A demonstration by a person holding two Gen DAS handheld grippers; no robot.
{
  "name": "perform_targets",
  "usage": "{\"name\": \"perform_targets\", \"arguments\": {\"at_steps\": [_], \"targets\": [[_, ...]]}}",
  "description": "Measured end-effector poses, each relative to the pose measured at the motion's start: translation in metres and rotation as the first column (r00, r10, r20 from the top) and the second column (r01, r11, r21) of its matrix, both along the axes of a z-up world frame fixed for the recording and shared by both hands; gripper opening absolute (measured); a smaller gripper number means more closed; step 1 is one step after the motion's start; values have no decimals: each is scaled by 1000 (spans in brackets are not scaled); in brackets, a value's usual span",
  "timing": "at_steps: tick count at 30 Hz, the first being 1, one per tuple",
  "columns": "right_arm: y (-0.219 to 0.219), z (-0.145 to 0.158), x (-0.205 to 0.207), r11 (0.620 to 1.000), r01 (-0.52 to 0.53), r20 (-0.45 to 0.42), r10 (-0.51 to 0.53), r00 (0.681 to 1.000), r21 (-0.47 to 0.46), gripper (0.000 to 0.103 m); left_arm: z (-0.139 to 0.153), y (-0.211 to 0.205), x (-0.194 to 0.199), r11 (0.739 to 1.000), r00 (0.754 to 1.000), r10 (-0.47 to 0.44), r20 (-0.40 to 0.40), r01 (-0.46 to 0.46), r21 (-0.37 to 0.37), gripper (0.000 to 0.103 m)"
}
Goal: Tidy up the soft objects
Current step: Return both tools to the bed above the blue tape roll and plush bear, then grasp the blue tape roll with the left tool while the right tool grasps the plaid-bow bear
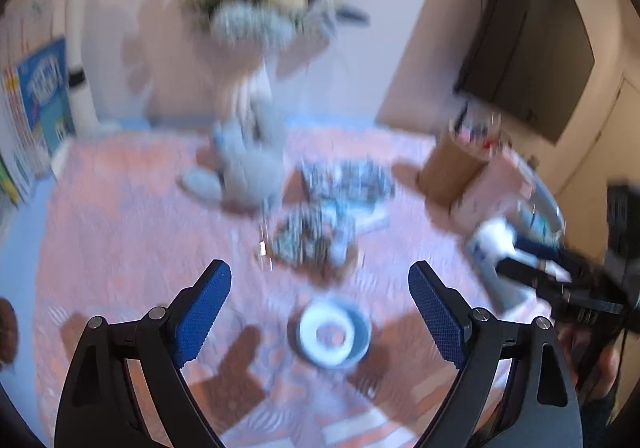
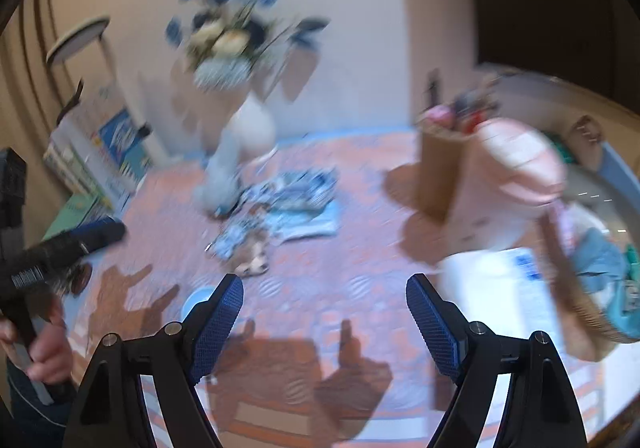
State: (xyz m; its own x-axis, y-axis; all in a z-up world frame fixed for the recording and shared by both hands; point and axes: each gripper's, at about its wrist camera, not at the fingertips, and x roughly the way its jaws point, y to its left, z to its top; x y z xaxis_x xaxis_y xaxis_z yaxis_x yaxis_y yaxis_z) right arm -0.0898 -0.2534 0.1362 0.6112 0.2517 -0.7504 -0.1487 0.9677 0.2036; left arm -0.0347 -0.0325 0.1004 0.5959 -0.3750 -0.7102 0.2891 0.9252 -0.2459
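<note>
Both views are blurred. On the pink patterned tablecloth [image 1: 120, 228] a grey plush toy [image 1: 248, 167] [image 2: 222, 175] sits by a vase. Blue-and-white patterned cloths [image 1: 340, 183] [image 2: 296, 195] lie crumpled mid-table, with a smaller bunch [image 1: 308, 236] [image 2: 240, 236] nearer to me. A pink soft thing [image 1: 500, 183] [image 2: 516, 167] rests against a brown container [image 1: 452, 167] [image 2: 440, 167]. My left gripper [image 1: 320, 272] hangs open above a round blue-white dish [image 1: 334, 332], short of the cloths. My right gripper [image 2: 324, 284] is open over bare tablecloth, holding nothing.
A flower vase [image 1: 256, 19] [image 2: 224, 43] stands at the back. A wicker basket [image 2: 592, 312] holding blue cloth sits at the right, beside a white pack [image 2: 500, 288]. Books [image 1: 40, 99] stand at the left, a dark screen [image 1: 528, 39] on the wall. A hand [image 2: 40, 352] shows at the left.
</note>
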Motion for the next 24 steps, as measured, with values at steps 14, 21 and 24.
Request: {"name": "perform_targets", "arguments": {"at_steps": [14,21,24], "targets": [[73,-52,64,984,-161,-81,167,983,73,85,-76,-33,-8,990,990,-114,-87,121,77,90],[90,-80,94,984,-167,-115,174,978,66,85,-90,-42,-6,985,992,-101,-76,110,131,84],[92,-89,101,983,-163,-112,173,979,88,85,-90,-42,-7,985,992,-110,-67,118,130,83]]}}
